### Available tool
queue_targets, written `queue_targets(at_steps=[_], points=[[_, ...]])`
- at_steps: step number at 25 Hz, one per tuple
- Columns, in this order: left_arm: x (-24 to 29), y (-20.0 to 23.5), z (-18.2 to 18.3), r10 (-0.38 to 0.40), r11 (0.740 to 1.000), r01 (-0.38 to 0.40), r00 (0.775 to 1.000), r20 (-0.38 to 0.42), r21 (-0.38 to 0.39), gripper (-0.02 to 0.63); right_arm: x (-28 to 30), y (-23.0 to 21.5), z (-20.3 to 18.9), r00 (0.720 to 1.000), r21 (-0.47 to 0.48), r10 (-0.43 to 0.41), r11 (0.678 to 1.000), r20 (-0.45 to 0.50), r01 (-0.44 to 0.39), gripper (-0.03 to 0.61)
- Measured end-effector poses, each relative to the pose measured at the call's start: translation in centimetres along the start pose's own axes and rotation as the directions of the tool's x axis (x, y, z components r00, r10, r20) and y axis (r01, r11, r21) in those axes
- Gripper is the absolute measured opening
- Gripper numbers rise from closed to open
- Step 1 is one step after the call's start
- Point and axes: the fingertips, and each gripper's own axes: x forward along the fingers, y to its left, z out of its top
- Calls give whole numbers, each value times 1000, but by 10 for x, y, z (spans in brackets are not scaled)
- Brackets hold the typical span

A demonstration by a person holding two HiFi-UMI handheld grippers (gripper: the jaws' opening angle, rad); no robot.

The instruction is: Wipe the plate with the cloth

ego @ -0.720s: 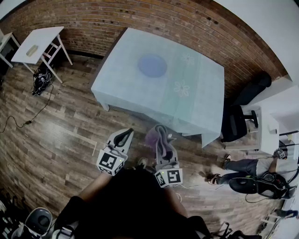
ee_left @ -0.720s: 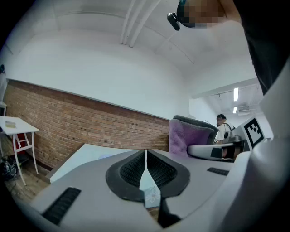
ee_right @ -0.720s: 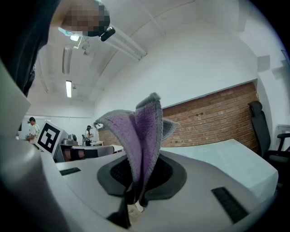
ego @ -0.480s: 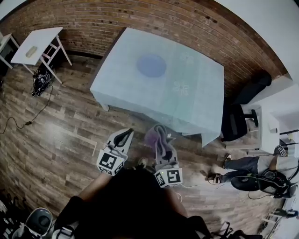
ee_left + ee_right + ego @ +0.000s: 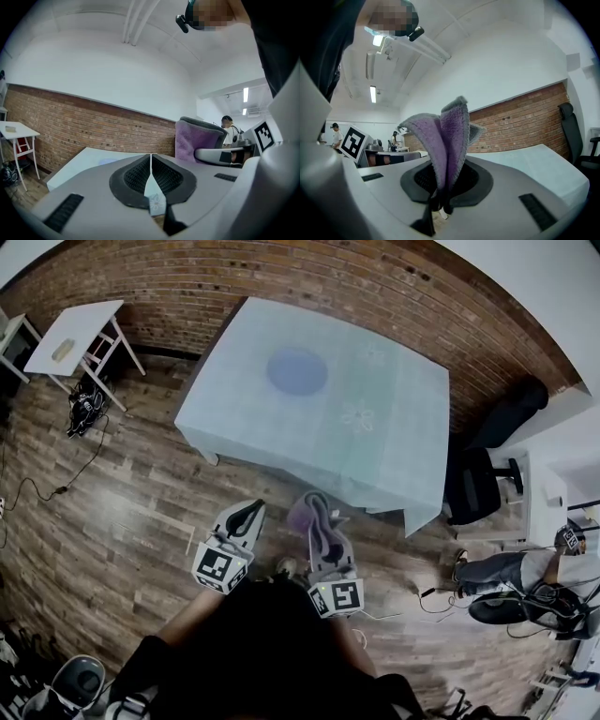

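Head view — right gripper (image 5: 319,517) pinches cloth (image 5: 300,514) — plate (image 5: 296,370) on table (image 5: 394,432).

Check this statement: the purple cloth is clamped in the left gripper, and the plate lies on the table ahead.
Wrong gripper. The cloth is clamped in the right gripper, as the right gripper view shows; the left gripper is shut on nothing. The plate does lie on the table ahead.
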Motion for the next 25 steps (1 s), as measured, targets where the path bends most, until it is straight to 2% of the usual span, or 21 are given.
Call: queue_targets(at_steps=[12, 17, 25], points=[[37, -31, -15, 117, 993, -118, 993, -27, -9, 39, -17, -64, -5, 997, 27, 74, 997, -5, -74, 64], [52, -30, -22, 112, 994, -112, 993, -42, -15, 40, -14, -78, -13, 998, 51, 62, 997, -22, -61, 64], [93, 6, -28, 100, 994, -102, 994, -53, -43, 38, 32, -104, -17, 999, 40, 26, 999, -41, -24, 63]])
